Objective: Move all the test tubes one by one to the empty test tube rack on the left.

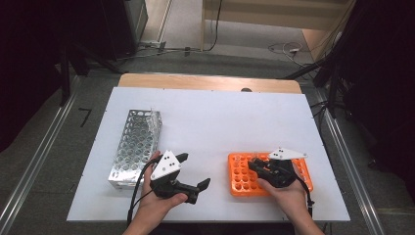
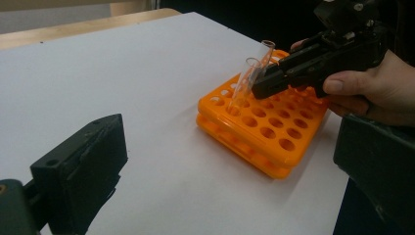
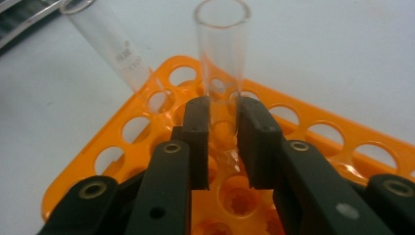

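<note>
Right tongs [image 3: 222, 110] pinching glass tube [image 3: 221, 54], wrist level

Two glass tubes [image 2: 247, 81] in orange rack [image 2: 264, 129]

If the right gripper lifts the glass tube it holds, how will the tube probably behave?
The glass tube looks thin-walled and clear, so probably light but fragile. Its smooth surface may slip between the right gripper pads. Being round, it would likely roll if laid on the table.

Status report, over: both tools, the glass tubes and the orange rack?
Right tool shut on one glass tube standing in orange rack. Left tool open, holding nothing. Second tube leans close beside; nothing else in the way.
</note>
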`<move>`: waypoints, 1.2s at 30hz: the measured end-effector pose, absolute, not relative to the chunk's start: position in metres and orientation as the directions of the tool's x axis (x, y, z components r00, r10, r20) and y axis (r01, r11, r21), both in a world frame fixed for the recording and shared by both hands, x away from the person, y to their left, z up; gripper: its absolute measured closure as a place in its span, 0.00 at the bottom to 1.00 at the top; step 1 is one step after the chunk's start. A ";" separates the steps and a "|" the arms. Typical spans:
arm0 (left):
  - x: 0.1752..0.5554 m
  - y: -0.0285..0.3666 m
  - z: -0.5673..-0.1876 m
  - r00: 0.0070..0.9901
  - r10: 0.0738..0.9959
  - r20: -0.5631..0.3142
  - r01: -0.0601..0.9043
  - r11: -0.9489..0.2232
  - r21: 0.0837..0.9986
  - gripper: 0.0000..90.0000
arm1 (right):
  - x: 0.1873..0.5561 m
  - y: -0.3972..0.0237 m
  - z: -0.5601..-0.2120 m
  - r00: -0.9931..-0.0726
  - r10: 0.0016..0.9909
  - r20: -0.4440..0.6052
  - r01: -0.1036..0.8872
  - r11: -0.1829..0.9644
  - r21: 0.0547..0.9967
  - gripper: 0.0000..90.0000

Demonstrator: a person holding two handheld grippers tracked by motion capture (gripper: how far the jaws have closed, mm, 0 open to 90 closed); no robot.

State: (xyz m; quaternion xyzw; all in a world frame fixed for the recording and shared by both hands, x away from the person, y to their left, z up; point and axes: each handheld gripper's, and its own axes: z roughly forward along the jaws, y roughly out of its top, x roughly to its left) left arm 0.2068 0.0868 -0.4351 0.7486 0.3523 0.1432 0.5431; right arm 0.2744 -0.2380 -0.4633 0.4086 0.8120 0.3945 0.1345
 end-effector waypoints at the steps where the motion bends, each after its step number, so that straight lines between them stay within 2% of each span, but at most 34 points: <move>1: 0.207 0.087 -0.435 0.710 0.684 -0.168 0.373 -0.163 0.914 0.00 | 0.274 -0.238 -0.463 -0.628 0.772 0.104 0.557 0.352 0.752 0.82; 20: 0.206 0.087 -0.435 0.710 0.683 -0.168 0.374 -0.164 0.913 0.00 | 0.265 -0.250 -0.450 -0.645 0.755 0.116 0.494 0.297 0.817 0.83; 36: 0.204 0.085 -0.432 0.719 0.673 -0.173 0.370 -0.160 0.915 0.00 | 0.242 -0.246 -0.429 -0.726 0.680 0.108 0.425 0.319 0.847 0.83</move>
